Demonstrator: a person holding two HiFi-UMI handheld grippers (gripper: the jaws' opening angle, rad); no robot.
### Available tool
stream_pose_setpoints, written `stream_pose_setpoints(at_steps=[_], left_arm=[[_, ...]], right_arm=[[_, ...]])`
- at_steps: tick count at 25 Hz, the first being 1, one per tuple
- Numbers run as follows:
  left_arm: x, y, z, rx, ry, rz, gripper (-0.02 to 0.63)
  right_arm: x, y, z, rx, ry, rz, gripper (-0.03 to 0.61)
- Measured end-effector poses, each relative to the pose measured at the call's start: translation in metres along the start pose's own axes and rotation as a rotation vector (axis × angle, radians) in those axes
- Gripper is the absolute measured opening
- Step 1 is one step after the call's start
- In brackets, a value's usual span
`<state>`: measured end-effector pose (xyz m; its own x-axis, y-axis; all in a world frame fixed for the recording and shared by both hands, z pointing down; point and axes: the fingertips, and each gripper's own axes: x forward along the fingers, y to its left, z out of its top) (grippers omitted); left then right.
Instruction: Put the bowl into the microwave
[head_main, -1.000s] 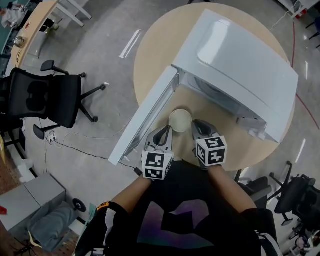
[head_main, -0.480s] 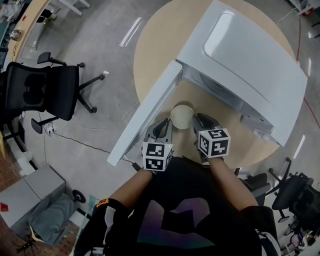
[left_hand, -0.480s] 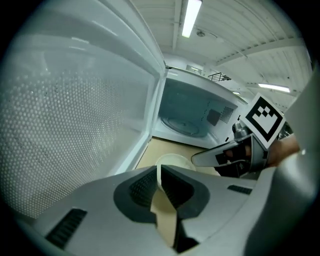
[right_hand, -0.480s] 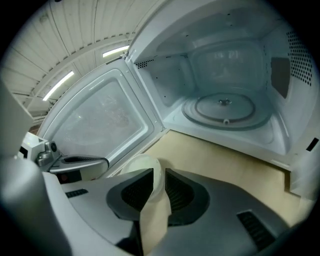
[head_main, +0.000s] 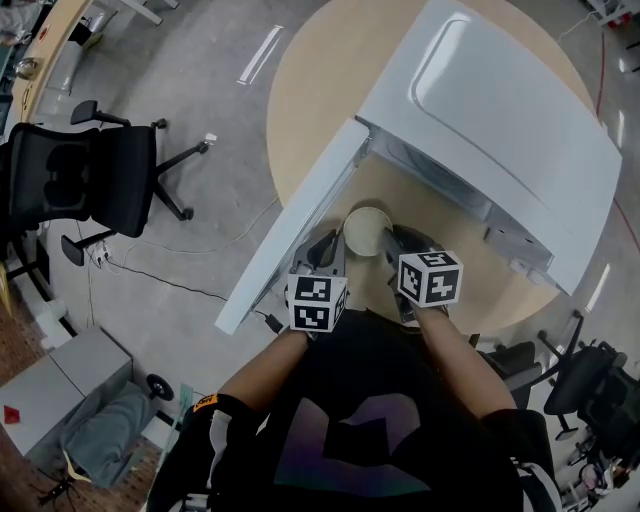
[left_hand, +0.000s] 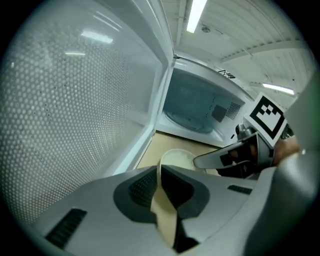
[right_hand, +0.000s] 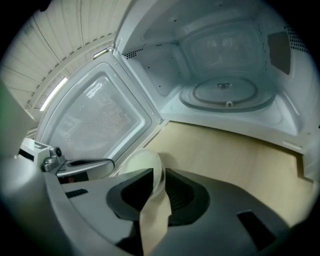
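A cream bowl (head_main: 365, 230) hangs between my two grippers just in front of the open white microwave (head_main: 500, 130). My left gripper (head_main: 330, 252) is shut on the bowl's left rim, and my right gripper (head_main: 397, 245) is shut on its right rim. In the left gripper view the bowl (left_hand: 177, 159) has its rim pinched in the left gripper (left_hand: 162, 186), with the oven cavity (left_hand: 195, 107) ahead. In the right gripper view the right gripper (right_hand: 161, 189) clamps the bowl (right_hand: 141, 165). The glass turntable (right_hand: 225, 92) lies bare inside.
The microwave door (head_main: 290, 240) swings out to the left, close beside my left gripper. The round wooden table (head_main: 320, 90) carries the oven. A black office chair (head_main: 85, 185) stands on the floor at left, another chair (head_main: 590, 385) at lower right.
Both grippers and the bowl have edged slightly up the picture toward the microwave opening. Both stay clamped on the rim.
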<state>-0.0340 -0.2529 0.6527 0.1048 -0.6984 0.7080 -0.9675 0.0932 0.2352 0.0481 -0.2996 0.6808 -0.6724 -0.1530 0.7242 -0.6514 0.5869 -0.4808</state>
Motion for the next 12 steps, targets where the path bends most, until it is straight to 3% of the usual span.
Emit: stream_pose_setpoints(at_steps=[12], left_arm=[[0.0021, -0.003, -0.0027, 0.027, 0.003, 0.007, 0.055]], right_arm=[[0.0015, -0.004, -0.0013, 0.156, -0.022, 0.072, 0.061]])
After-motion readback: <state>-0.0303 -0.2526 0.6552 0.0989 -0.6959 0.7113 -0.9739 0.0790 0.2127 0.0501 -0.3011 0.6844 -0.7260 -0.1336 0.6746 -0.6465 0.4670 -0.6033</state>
